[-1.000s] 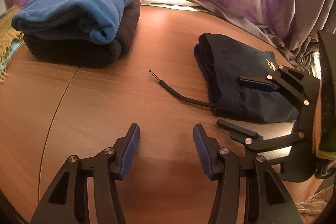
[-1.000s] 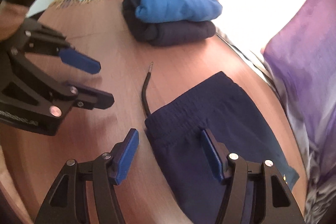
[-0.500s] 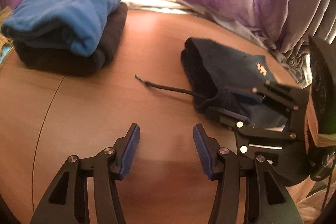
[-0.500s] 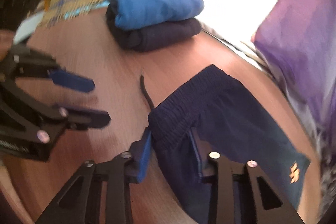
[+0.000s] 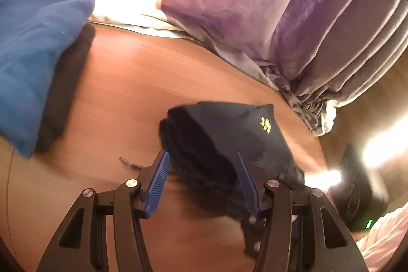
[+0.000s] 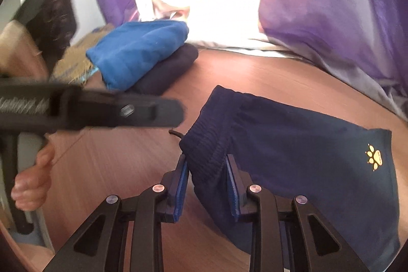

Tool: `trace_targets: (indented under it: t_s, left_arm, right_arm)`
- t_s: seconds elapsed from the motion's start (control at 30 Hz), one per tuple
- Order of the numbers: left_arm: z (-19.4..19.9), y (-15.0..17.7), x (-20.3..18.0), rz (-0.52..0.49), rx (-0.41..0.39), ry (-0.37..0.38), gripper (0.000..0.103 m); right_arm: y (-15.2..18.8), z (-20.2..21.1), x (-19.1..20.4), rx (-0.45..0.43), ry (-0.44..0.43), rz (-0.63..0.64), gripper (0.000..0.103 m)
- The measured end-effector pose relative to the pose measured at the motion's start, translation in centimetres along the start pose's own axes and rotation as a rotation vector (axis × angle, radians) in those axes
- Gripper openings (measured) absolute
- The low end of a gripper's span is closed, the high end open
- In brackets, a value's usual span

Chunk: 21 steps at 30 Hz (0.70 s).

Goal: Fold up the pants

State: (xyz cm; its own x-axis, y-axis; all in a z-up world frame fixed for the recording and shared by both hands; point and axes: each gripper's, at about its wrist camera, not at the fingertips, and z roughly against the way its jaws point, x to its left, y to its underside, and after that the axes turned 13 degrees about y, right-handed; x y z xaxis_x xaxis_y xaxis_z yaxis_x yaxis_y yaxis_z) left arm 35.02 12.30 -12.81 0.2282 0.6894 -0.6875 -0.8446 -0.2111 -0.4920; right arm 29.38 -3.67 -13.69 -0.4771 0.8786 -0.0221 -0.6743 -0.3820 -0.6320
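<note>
The folded navy pants with a yellow paw logo lie on the wooden table; their waistband end is raised off the wood. My right gripper is shut on the ribbed waistband. In the left wrist view the pants sit between my left gripper's open fingers, blurred. The drawstring tip trails to the left. The left gripper also crosses the right wrist view at the left.
A stack of a folded blue garment on a dark one stands at the back left. Purple curtains hang along the table's far edge. A woven mat lies behind the stack.
My right gripper has closed on the waistband and lifted that end. My left gripper has swung right and forward, so the pants now lie between its open fingers.
</note>
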Motion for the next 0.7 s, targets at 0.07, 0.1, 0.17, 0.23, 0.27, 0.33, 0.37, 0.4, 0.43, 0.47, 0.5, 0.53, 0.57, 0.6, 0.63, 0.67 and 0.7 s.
trace_targets:
  t_s: [0.07, 0.1, 0.17, 0.23, 0.27, 0.33, 0.37, 0.4, 0.43, 0.47, 0.5, 0.53, 0.57, 0.6, 0.63, 0.67, 0.7]
  left_arm:
    - [-1.0, -1.0, 0.4, 0.023, 0.016, 0.031, 0.056]
    - [-1.6, -1.2, 0.7, 0.032, 0.035, 0.023, 0.056]
    - [-2.9, -1.6, 1.6, 0.074, 0.085, 0.027, 0.056]
    - [-3.6, -1.5, 2.7, 0.139, 0.125, 0.050, 0.057]
    - [-4.0, -1.5, 3.2, 0.166, 0.144, 0.059, 0.058]
    - [-4.7, -1.3, 3.6, 0.197, 0.183, 0.045, 0.058]
    - [-5.2, -1.2, 3.8, 0.221, 0.203, 0.045, 0.059]
    - [-5.4, -1.1, 4.0, 0.240, 0.216, 0.040, 0.059]
    - [-5.6, -1.0, 4.1, 0.259, 0.224, 0.039, 0.059]
    - [-5.8, -0.9, 4.1, 0.271, 0.235, 0.036, 0.060]
    - [-6.0, -0.9, 4.0, 0.270, 0.239, 0.029, 0.060]
    - [-6.2, -0.9, 3.9, 0.265, 0.248, 0.017, 0.060]
    - [-6.4, -0.9, 3.8, 0.268, 0.255, 0.012, 0.060]
    - [-6.6, -0.9, 3.8, 0.282, 0.266, 0.009, 0.060]
    - [-6.8, -0.9, 3.9, 0.297, 0.274, 0.015, 0.060]
    - [-7.0, -0.8, 4.0, 0.314, 0.282, 0.024, 0.060]
    - [-7.2, -0.7, 4.1, 0.328, 0.290, 0.027, 0.060]
  right_arm:
    - [0.1, 0.0, -0.2, -0.004, -0.005, -0.013, 0.029]
    - [0.1, 0.0, -0.4, -0.003, -0.012, -0.023, 0.029]
    - [0.2, 0.3, -0.7, -0.017, -0.022, -0.043, 0.029]
    - [0.1, 0.5, -1.1, -0.032, -0.026, -0.062, 0.029]
    - [0.1, 0.5, -1.4, -0.037, -0.033, -0.079, 0.029]
    - [0.2, 0.6, -2.0, -0.044, -0.041, -0.113, 0.028]
    - [0.3, 0.6, -2.3, -0.047, -0.047, -0.126, 0.028]
    - [0.4, 0.7, -2.4, -0.050, -0.050, -0.133, 0.028]
    - [0.5, 0.7, -2.6, -0.052, -0.053, -0.141, 0.028]
    - [0.6, 0.5, -2.7, -0.047, -0.063, -0.151, 0.028]
    - [0.6, 0.5, -2.8, -0.048, -0.068, -0.157, 0.028]
    - [0.7, 0.6, -2.9, -0.051, -0.071, -0.163, 0.028]
    - [0.6, 0.6, -3.0, -0.052, -0.082, -0.163, 0.028]
    - [0.6, 0.7, -3.0, -0.058, -0.085, -0.161, 0.028]
    - [0.7, 0.8, -3.0, -0.063, -0.087, -0.159, 0.028]
    - [0.7, 0.8, -3.0, -0.066, -0.097, -0.155, 0.028]
    - [0.8, 0.9, -3.0, -0.069, -0.097, -0.155, 0.028]
